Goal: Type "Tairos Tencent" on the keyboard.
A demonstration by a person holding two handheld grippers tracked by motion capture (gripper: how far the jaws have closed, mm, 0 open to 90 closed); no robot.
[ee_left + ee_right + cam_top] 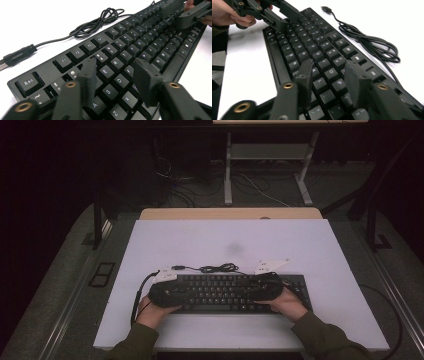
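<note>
A black keyboard (235, 292) lies flat on the white table (210, 245), near the person's edge and roughly centred between left and right. Its black cable (215, 268) runs loosely coiled along the far side of the keyboard, and the USB plug (18, 55) rests on the table off the far-left corner.

The left hand-held gripper (113, 77) hovers over the left end of the keyboard. In the left gripper view its two black jaws stand partly apart above the letter rows, with the E, D and S keys visible in the gap. Nothing is clamped between them. Whether the fingertips touch the keycaps cannot be told.

The right hand-held gripper (328, 75) sits over the right end of the keyboard. In the right gripper view its jaws are also partly apart, straddling a few keys around the O, L and P caps, with no object gripped. Contact with the keys cannot be told here either.

In the high view the left hand (152, 312) and right hand (287, 305) come in from the near edge, each wrapped around its gripper body, sleeves in olive green. The two grippers point toward each other along the keyboard's length. A grey three-cornered plate (270, 265) shows on the right gripper, just beyond the keyboard's far edge.

The keyboard's legends read clearly: Esc (28, 82) at the far-left corner.
</note>
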